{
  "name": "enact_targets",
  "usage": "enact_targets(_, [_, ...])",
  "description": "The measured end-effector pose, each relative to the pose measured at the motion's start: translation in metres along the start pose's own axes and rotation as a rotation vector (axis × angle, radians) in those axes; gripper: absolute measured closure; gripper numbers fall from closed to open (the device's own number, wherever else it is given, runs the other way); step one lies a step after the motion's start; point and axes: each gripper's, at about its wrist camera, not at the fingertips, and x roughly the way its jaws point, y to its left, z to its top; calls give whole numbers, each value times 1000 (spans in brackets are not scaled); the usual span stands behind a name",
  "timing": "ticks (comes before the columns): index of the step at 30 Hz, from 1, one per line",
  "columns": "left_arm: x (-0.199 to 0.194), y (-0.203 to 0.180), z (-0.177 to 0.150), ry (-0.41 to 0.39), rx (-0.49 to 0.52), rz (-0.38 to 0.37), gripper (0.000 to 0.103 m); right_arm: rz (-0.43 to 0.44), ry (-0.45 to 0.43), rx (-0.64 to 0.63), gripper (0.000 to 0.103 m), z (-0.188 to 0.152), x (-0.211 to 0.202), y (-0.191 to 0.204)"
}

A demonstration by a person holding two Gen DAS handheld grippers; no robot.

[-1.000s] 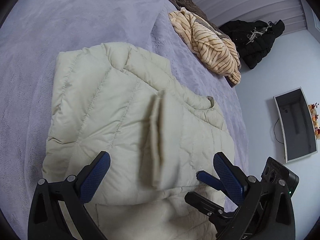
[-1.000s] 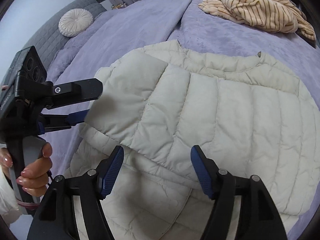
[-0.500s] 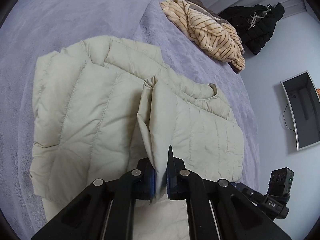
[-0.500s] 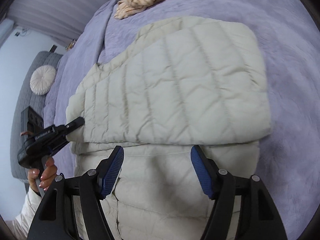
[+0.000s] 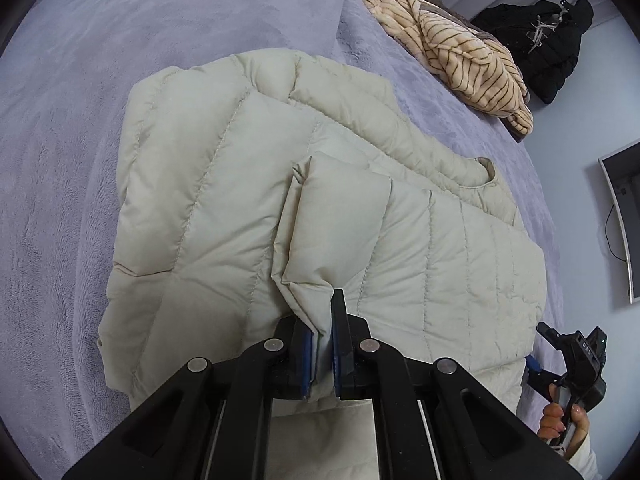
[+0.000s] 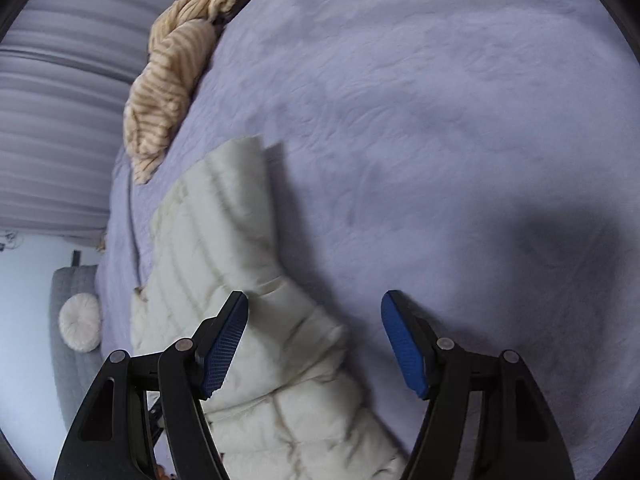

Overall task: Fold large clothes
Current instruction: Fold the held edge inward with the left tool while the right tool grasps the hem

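Pinching a fold of the cream puffer jacket point(image 5: 208, 216) in my left gripper point(image 5: 322, 354), I hold it mid-bed on the lavender blanket point(image 5: 72, 128). My right gripper point(image 6: 314, 344) gapes empty over the jacket's blurred edge, perhaps its hem.

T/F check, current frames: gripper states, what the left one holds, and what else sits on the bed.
1. The left gripper is shut on the cream puffer jacket. True.
2. The right gripper is shut on the jacket. False: its jaws stand wide open, holding nothing.
3. A striped beige garment lies on the purple bedspread beyond the jacket. True.
4. The black coat lies on top of the jacket. False: it is off past the bed's far edge.
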Motion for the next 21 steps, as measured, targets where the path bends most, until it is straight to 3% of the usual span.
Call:
enact_targets(2, [-1,-1,0,2,20,10,94,45,23,47,30,3,-7,-12])
enact_targets(6, [2,-6,0,5,54,43,94,89,17,-46,30,13,-19,-1])
enact_targets(11, [4,-6,2,9,52,60,94,227,54,9,31,47,14,19])
enact_targets(13, [4,-6,3,9,55,70,94,266,81,28,38,58,33,28])
enact_targets(14, [5,-6,4,8,54,74,94,276,95,39,53,62,42,32])
enact_targets(15, [5,-5,5,7,52,77,94,281,106,49,75,66,50,35])
enact_targets(16, [5,-4,5,6,50,80,94,284,112,50,86,69,54,38])
enact_targets(18, [7,-6,5,5,52,86,94,226,94,-42,94,74,55,53])
enact_targets(21, [12,-14,4,1,80,115,94,33,53,-236,95,79,59,71])
